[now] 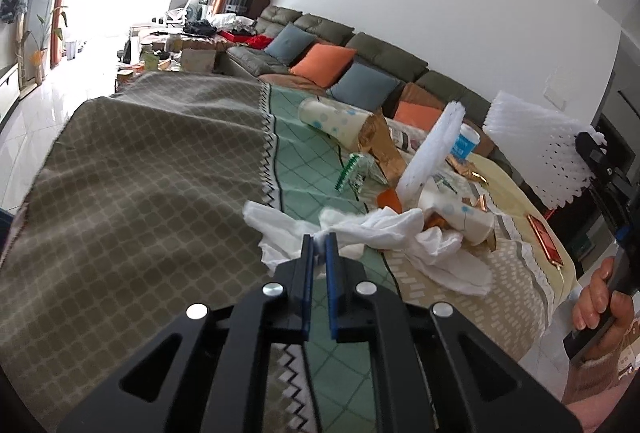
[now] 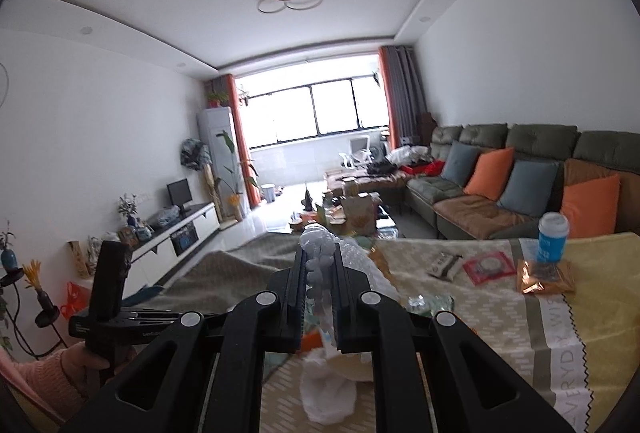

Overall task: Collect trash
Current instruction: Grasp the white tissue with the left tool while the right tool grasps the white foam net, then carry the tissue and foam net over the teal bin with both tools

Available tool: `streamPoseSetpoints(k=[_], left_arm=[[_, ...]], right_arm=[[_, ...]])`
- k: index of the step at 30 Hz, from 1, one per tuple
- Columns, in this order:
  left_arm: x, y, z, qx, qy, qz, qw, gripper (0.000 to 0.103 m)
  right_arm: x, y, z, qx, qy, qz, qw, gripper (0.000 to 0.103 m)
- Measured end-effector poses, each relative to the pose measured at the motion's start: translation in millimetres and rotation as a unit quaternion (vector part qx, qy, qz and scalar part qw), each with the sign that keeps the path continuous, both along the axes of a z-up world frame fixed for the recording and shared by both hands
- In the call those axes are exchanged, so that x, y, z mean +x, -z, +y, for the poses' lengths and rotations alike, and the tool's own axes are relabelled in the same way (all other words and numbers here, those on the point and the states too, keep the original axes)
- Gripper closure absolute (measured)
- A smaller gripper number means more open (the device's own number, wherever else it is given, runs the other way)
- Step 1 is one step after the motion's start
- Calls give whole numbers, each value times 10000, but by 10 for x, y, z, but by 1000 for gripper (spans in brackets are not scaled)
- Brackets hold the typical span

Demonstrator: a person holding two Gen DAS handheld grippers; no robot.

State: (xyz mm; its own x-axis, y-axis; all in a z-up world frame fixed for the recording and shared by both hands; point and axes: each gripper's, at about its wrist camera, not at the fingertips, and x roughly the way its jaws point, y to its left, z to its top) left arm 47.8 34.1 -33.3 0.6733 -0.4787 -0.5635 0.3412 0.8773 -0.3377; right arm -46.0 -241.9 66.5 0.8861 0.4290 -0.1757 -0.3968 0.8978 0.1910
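Observation:
In the left wrist view my left gripper [image 1: 319, 247] is shut on a corner of a crumpled white tissue [image 1: 396, 233] lying on the cloth-covered table [image 1: 160, 173]. At the right of that view my right gripper [image 1: 582, 143] holds a white foam net sheet [image 1: 536, 145] up in the air. The right wrist view shows the right gripper [image 2: 320, 257] shut on that foam net [image 2: 318, 265], which bulges out between its fingers. Below it lies the white tissue [image 2: 328, 393].
Other litter on the table: a dotted paper cup [image 1: 336, 121], gold wrappers [image 1: 380, 149], a white foam sleeve [image 1: 432, 153], a blue-and-white cup [image 2: 552, 241], a red packet [image 2: 488, 267] and a clear wrapper [image 1: 356, 173]. A green sofa [image 2: 520, 153] with cushions stands behind the table.

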Motion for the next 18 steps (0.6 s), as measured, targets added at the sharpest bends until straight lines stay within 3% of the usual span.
streamPoseSetpoints(k=[8,18], left_arm=[[-141,-218,407,-236,-372,-243,9987,96],[-369,-503,908,-180,-937,-646,9933,96]], right_arm=[[52,6,284,-26,-560,-20,9984,92],[377,207,824,-43,-1406,425,9891,92]])
